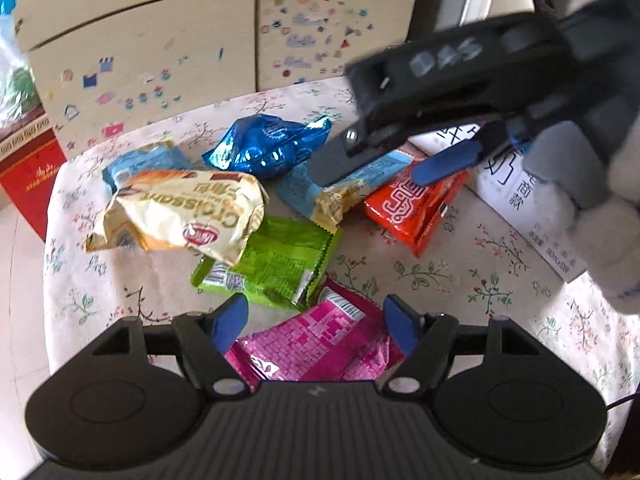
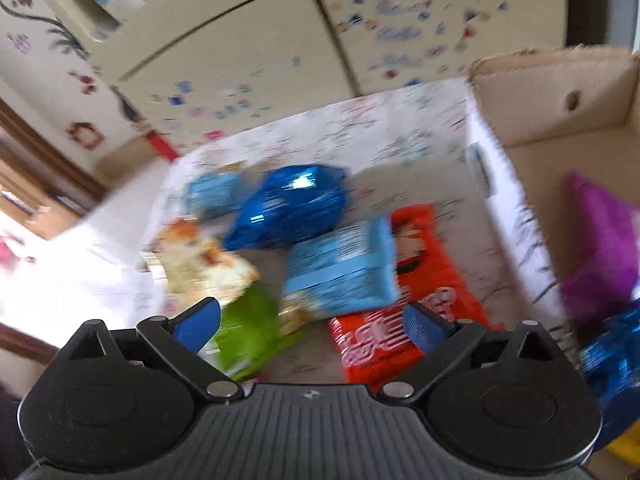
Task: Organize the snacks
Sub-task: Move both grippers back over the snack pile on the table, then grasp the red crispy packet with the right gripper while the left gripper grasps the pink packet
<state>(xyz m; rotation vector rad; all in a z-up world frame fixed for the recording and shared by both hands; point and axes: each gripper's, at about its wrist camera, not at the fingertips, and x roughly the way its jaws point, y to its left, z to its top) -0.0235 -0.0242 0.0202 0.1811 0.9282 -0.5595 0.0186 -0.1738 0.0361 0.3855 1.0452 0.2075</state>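
Snack packets lie on a floral tablecloth (image 1: pixel 440 272). I see a cream croissant bag (image 1: pixel 180 212), a shiny blue bag (image 1: pixel 268 144), a green packet (image 1: pixel 276 268), a pink packet (image 1: pixel 320 344), an orange packet (image 1: pixel 412 204) and a light-blue packet (image 1: pixel 352 184). My left gripper (image 1: pixel 316 326) is open just above the pink packet. My right gripper (image 2: pixel 312 322) is open and empty above the orange packet (image 2: pixel 380 320) and the light-blue packet (image 2: pixel 340 268); in the left wrist view it (image 1: pixel 380 156) hovers over those packets. The right wrist view is blurred.
A cardboard box (image 2: pixel 552 136) stands at the right of the table and holds a purple packet (image 2: pixel 600 240) and a blue one (image 2: pixel 616 360). A stickered cream cabinet (image 1: pixel 200 52) stands behind the table. A red box (image 1: pixel 32 176) sits on the floor at left.
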